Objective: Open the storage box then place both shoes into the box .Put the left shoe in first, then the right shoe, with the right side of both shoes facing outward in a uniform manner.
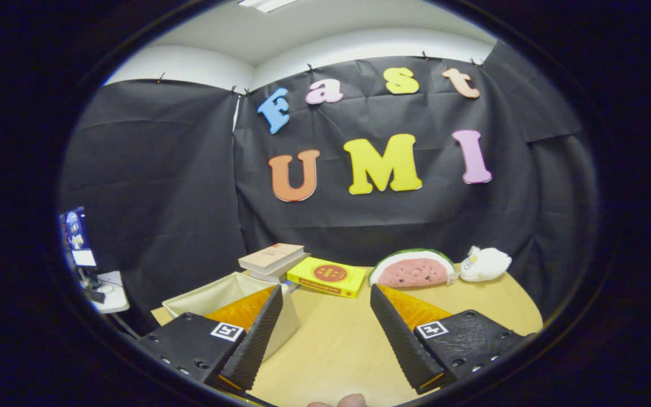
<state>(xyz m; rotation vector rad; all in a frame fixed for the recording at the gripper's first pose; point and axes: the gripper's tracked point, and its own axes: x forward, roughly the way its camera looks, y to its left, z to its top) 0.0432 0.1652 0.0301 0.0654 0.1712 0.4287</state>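
Note:
My gripper (325, 297) is open, its two fingers spread wide above the wooden table (337, 345) with nothing between them. A beige fabric storage box (212, 294) with an open top sits behind and beside the left finger (260, 333), partly hidden by it. The right finger (399, 333) stands over bare tabletop. I cannot see inside the box.
Beyond the fingers lie a stack of books (273, 260), a yellow box (327, 276), a watermelon-slice plush (413, 268) and a white plush toy (485, 263) along the table's far edge. A side desk with a monitor (79, 237) stands off to the left. A fingertip (352, 401) shows below.

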